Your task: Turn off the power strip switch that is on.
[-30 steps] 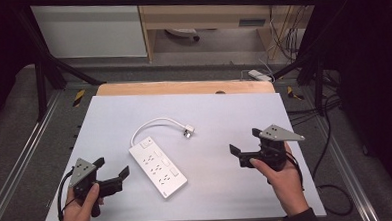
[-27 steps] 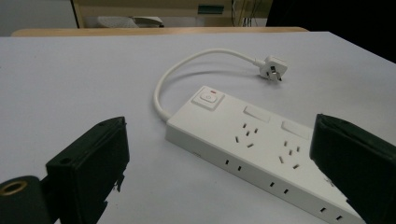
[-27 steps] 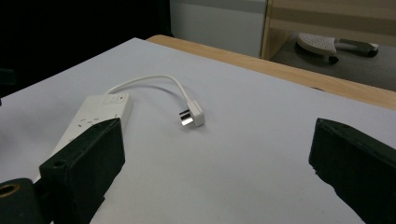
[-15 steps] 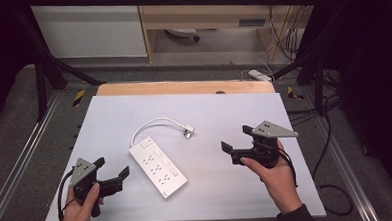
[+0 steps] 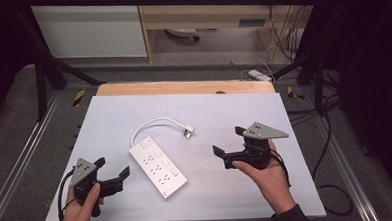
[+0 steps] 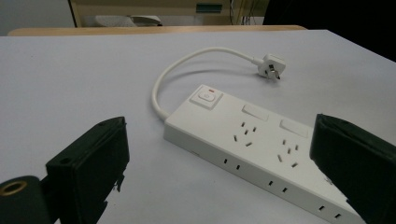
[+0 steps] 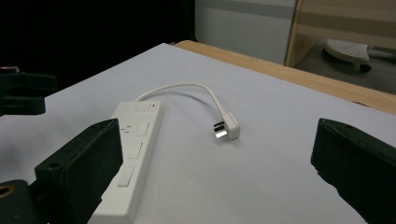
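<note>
From the high view, one white power strip (image 5: 158, 166) lies mid-desk (image 5: 234, 109), its long axis running far-left to near-right, its cable (image 5: 154, 125) looping far to one plug (image 5: 188, 132). The left gripper (image 5: 112, 169) sits near-left, jaws released; the right gripper (image 5: 229, 148) has drifted leftward toward the strip since earlier, its jaws just opening wider, empty. In the left gripper view, the power strip (image 6: 261, 147) lies between the spread jaws. In the right gripper view, the plug (image 7: 227, 129) rests ahead.

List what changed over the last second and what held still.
The right gripper slid left across the table toward the plug; its fingers have just been opening, nothing between them. Nothing was grasped or released. The left gripper, also open, and the power strip stayed put.
</note>
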Motion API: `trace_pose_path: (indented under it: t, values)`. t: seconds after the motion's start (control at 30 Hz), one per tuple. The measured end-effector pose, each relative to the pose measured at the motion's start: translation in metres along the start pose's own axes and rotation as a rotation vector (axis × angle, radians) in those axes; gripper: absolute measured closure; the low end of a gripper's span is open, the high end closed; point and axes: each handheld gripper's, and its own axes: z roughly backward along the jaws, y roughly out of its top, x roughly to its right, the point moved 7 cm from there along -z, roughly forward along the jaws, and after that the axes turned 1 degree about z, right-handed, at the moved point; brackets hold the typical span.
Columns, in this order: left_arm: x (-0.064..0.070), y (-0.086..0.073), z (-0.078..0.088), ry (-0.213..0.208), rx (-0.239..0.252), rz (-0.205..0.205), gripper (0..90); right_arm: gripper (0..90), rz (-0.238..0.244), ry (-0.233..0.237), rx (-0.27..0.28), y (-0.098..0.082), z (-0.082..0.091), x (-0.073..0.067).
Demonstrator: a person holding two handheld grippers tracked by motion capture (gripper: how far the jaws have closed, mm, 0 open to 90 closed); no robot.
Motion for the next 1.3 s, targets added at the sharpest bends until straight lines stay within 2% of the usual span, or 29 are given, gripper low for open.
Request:
trace_pose_path:
  t: [0.37,0.67,1.03,1.3]
  values:
    - [0.000,0.000,0.000,-0.001,0.000,-0.001,4.5,3.9,0.015,0.046,-0.021,-0.003,-0.017,-0.016]
    - [0.001,0.000,0.000,-0.002,-0.001,0.000,4.6,10.6,0.025,0.075,-0.024,-0.004,-0.027,-0.027]
    - [0.000,0.000,0.000,-0.002,0.000,0.003,4.6,27.3,0.029,0.116,-0.009,-0.002,-0.039,-0.042]
    - [0.000,0.001,0.000,0.001,0.002,0.002,4.5,44.3,0.045,0.141,-0.006,-0.002,-0.046,-0.053]
